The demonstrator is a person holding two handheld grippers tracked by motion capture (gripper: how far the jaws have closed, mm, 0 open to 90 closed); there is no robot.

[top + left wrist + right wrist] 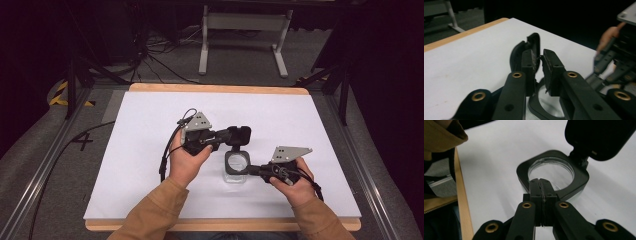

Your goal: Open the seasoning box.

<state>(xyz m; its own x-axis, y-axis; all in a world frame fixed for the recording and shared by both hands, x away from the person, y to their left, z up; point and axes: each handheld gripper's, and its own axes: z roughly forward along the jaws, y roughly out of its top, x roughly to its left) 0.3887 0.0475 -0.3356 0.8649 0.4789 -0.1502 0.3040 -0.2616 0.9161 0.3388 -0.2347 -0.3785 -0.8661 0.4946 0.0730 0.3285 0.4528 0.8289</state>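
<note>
On the table [150, 165], the jar [236, 165] is sitting between my grippers, its hinged lid [239, 135] standing open behind it.

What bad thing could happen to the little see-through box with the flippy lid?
1. The right claw looks shut, with its tips only resting on the box's black rim. The box might slide or tip if the lid gets tugged.
2. The left claw is right at the open lid, which hangs on one small hinge. Pushing the lid too far back could strain that hinge.
</note>
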